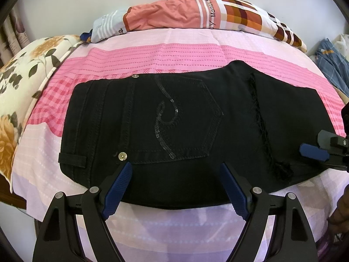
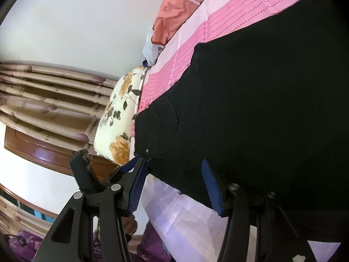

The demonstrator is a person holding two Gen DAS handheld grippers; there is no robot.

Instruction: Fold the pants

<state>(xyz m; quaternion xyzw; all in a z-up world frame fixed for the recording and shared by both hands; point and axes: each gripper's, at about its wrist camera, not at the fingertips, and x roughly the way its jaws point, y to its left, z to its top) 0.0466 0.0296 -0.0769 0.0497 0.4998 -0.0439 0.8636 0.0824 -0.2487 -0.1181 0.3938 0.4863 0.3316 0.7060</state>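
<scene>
Black pants (image 1: 178,118) lie folded flat on the pink bed sheet (image 1: 130,59), waistband to the left, with a sequinned back pocket (image 1: 178,118) facing up. My left gripper (image 1: 175,168) is open and empty, its blue pads over the near edge of the pants. My right gripper (image 2: 172,166) is open and empty over the near edge of the pants (image 2: 261,100). One of its blue fingertips (image 1: 314,151) shows at the right edge of the left wrist view, at the pants' right end. The left gripper's blue fingertip (image 2: 130,164) shows in the right wrist view.
A floral pillow (image 1: 24,83) lies at the left of the bed and a patterned quilt (image 1: 196,15) along the far side by the wall. Blue checked cloth (image 1: 331,63) lies at the right. Curtains (image 2: 43,96) and a wooden frame (image 2: 43,150) are beyond the pillow.
</scene>
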